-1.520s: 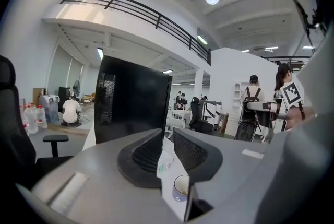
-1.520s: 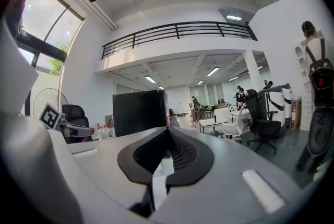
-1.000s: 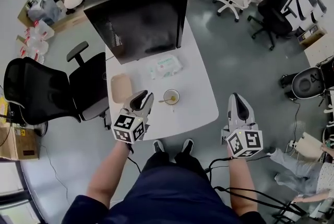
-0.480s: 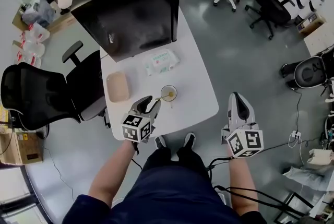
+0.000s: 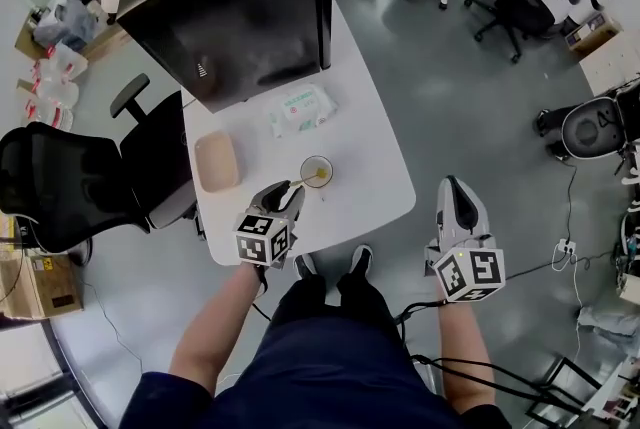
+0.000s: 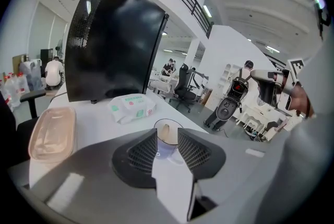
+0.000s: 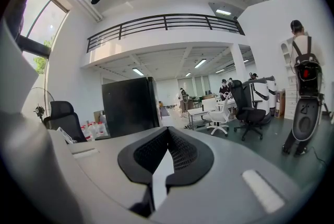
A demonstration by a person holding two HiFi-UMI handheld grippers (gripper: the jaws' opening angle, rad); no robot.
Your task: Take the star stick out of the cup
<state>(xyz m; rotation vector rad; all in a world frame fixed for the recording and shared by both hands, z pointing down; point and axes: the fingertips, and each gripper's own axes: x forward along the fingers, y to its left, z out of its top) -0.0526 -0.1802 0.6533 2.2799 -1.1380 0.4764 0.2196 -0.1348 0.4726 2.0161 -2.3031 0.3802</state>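
Note:
A clear cup stands on the white table near its front edge. The star stick is in it, leaning over the rim toward my left gripper. That gripper is open just short of the cup, with nothing between its pads. In the left gripper view the cup shows through the gap of the left gripper, and the stick's pale head is inside it. My right gripper hangs over the floor off the table's right side, and the right gripper is shut on nothing.
A big black box fills the back of the table. A pack of wipes lies in front of it and a pink tray lies left of the cup. A black office chair stands to the left.
My left gripper has moved closer to the cup and its jaws have spread wider. The right gripper has stayed where it was.

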